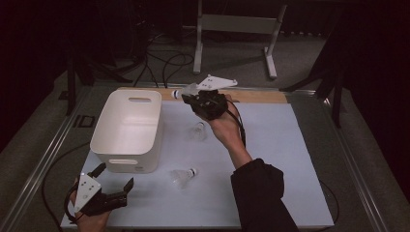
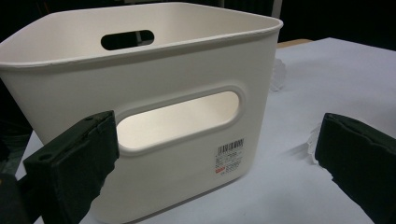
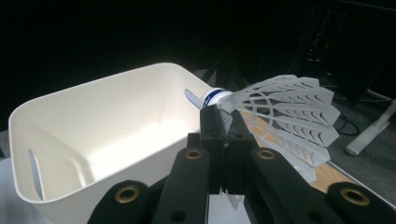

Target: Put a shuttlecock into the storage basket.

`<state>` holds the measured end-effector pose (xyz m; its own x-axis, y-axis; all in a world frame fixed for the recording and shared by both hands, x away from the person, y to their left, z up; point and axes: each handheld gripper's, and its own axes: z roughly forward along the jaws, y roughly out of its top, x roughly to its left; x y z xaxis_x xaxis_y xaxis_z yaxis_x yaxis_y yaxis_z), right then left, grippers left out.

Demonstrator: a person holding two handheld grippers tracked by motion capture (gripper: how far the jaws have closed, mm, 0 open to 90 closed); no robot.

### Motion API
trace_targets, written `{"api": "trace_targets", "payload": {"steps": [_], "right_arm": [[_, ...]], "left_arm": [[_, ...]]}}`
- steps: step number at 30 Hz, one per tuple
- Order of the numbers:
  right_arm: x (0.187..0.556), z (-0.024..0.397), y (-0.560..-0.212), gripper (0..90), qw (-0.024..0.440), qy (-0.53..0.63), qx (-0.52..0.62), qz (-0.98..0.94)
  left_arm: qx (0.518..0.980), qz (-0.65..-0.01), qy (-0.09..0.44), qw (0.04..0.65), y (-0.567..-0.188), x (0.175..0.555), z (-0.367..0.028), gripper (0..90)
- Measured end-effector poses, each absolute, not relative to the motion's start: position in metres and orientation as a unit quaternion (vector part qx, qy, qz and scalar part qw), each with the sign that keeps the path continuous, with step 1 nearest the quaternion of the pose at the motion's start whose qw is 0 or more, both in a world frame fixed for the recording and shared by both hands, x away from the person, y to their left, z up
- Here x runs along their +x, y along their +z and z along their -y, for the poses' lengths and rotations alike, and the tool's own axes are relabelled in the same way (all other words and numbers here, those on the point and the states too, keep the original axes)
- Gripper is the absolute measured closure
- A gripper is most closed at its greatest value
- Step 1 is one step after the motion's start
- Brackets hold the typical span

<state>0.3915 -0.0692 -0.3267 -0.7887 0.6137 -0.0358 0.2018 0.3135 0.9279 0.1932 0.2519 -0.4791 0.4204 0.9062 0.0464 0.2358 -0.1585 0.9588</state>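
Dim room, dark floor with cables, and a pale blue-grey tabletop (image 1: 270, 159) under the lamp. On it stands a white plastic bin (image 1: 126, 129), empty as far as I can see. The right gripper (image 3: 223, 122) has its jaws pinched tight on the skirt of a white plastic shuttlecock (image 3: 280, 109), held up by the bin's far corner, cork nose toward the bin. Two more shuttlecocks lie on the table: one (image 1: 198, 130) just right of the bin, another (image 1: 183, 176) nearer the person. The left gripper (image 1: 112, 186) rests by the bin's near wall, jaws spread wide with nothing between them.

A shuttlecock like this should weigh next to nothing, and the slotted skirt looks springy and easily crushed. I'd say the safer hold is low on the skirt or at the firm cork, with a gentle squeeze.
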Motion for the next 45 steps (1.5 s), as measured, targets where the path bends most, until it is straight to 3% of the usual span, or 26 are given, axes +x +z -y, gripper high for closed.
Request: {"api": "trace_targets", "payload": {"steps": [45], "right_arm": [[0.383, 0.027, -0.331, 89.2, 0.166, 0.536, 0.221, -0.798]], "left_arm": [[0.681, -0.417, 0.338, 0.497, -0.479, 0.193, -0.252, 0.3]]}}
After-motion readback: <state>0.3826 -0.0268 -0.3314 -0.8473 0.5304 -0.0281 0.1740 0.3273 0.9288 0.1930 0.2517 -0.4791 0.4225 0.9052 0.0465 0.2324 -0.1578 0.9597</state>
